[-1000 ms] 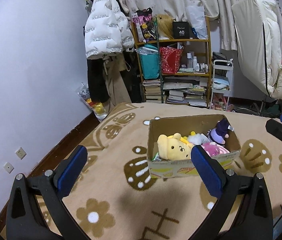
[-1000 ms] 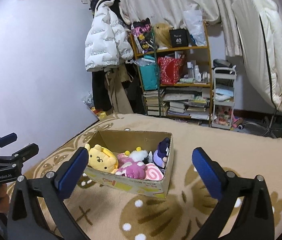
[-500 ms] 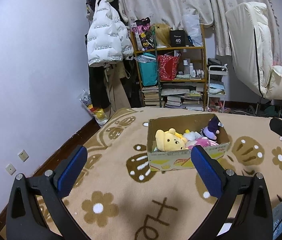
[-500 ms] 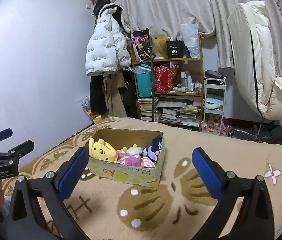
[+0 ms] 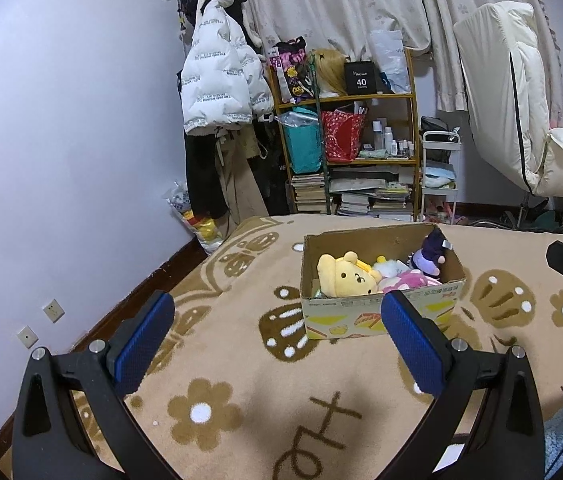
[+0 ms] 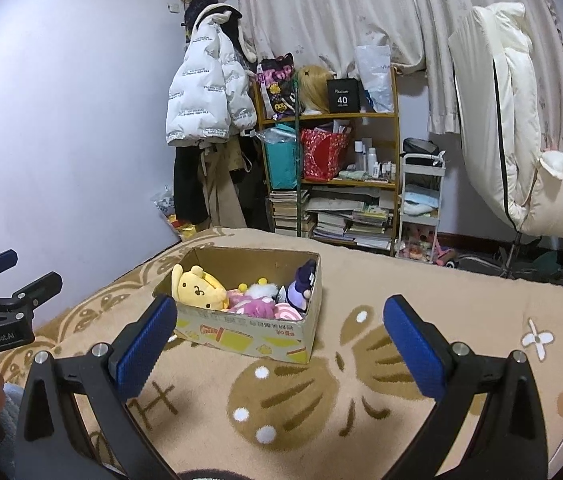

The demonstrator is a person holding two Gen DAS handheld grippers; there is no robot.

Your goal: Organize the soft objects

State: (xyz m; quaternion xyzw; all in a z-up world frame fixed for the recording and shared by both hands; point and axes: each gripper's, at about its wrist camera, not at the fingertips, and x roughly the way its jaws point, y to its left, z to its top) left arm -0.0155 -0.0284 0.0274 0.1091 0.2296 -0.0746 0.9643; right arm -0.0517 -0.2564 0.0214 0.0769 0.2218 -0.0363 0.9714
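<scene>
A cardboard box (image 5: 381, 316) stands on a beige patterned blanket (image 5: 241, 380). It holds a yellow plush dog (image 5: 347, 280), a purple plush (image 5: 431, 254), a pink plush (image 5: 409, 280) and a white one. The box also shows in the right wrist view (image 6: 249, 332), with the yellow plush (image 6: 197, 288) and purple plush (image 6: 301, 286) inside. My left gripper (image 5: 277, 340) is open and empty, held back from the box. My right gripper (image 6: 279, 346) is open and empty, also short of the box.
A shelf (image 5: 345, 152) of books and bags stands against the far wall beside a hanging white jacket (image 5: 221, 80). A white chair (image 5: 521, 120) is at the right. A small cart (image 6: 421, 200) stands by the shelf.
Both grippers have pulled back and up from the box, so it looks smaller and farther away. Both stay open and empty.
</scene>
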